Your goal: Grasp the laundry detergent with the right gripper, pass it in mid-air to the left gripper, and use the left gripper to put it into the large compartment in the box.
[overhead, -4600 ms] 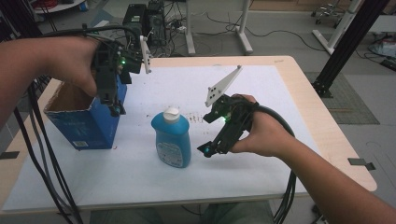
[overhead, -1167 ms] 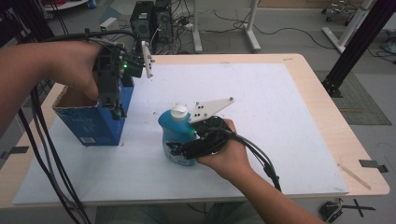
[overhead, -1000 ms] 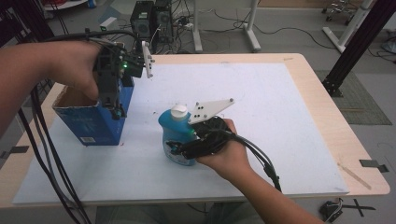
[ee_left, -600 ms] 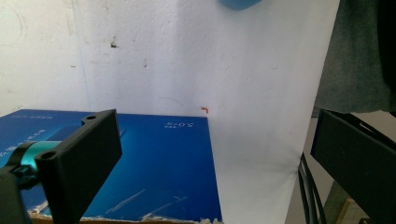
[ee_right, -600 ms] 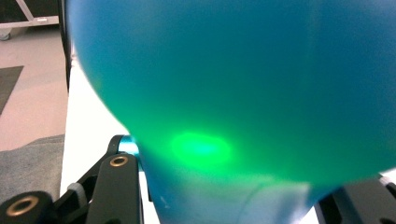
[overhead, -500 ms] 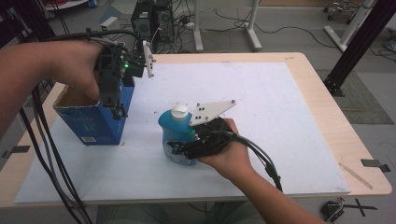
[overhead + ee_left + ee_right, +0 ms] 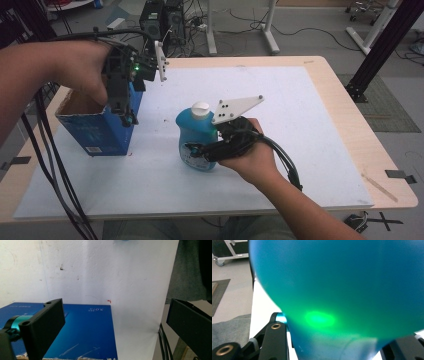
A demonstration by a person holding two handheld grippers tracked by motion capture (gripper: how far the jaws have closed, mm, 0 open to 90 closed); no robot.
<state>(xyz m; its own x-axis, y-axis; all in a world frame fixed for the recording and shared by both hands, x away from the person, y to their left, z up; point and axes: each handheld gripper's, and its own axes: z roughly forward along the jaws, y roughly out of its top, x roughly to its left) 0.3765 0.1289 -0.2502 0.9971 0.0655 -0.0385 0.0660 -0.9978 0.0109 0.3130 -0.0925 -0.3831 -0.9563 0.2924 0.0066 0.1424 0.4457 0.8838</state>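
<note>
The blue bottle (image 7: 196,137) with a white cap (image 7: 200,106) is stood upright on the white sheet (image 7: 310,125) that covers the table (image 7: 345,95), near the middle and a little toward the person's side. The bottle is clamped low on its body by the right gripper (image 7: 200,151), which is held level from the right, with one jaw on each side; in the right gripper view the blue body (image 7: 337,290) is seen pressed close against the camera, between the two black jaws. The jaws have just been closing on the bottle and are now clenched on it. The grey plate (image 7: 236,108) on top of that gripper is seen just beside the cap. The left gripper (image 7: 129,118) is held pointing down at the right-hand wall of the open blue box (image 7: 100,132), which is stood at the left of the sheet, well apart from the bottle. In the left gripper view the jaws are spread wide, with nothing grasped between them, above the blue face (image 7: 85,332) of the box
</note>
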